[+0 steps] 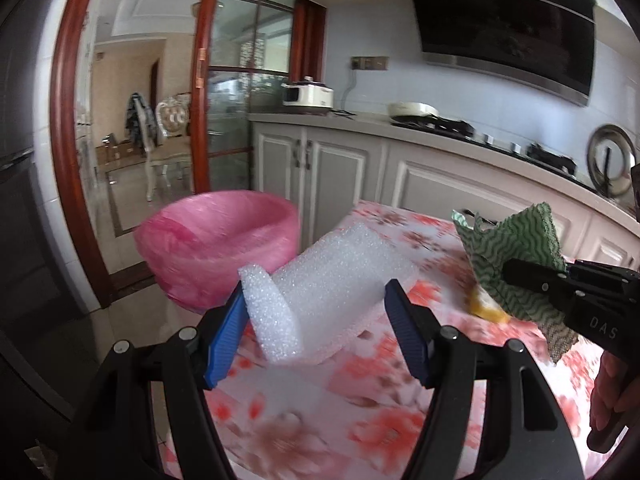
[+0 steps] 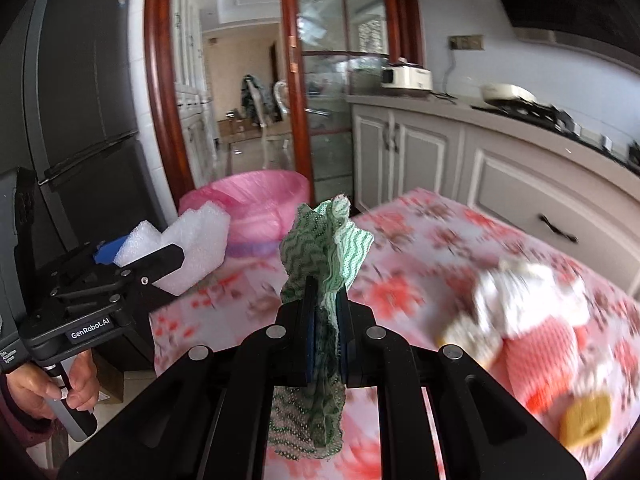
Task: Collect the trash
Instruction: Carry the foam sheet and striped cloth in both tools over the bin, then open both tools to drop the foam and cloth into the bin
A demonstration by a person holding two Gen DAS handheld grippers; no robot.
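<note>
Foam (image 1: 320,280) weighs nothing and squishes, so your spread left gripper (image 1: 316,336) should pinch its middle; right gripper (image 2: 325,320) is already pinching the floppy green cloth (image 2: 326,244).

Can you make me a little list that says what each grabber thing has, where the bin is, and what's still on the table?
left hand-held gripper: open, white foam piece between its blue fingers, touching the left one
right hand-held gripper: shut on green wavy cloth
bin: pink-lined bin on the floor past the table's far edge
table: flowered tablecloth
still on table: blurry pile of white and pink wrappers, yellow lump
</note>
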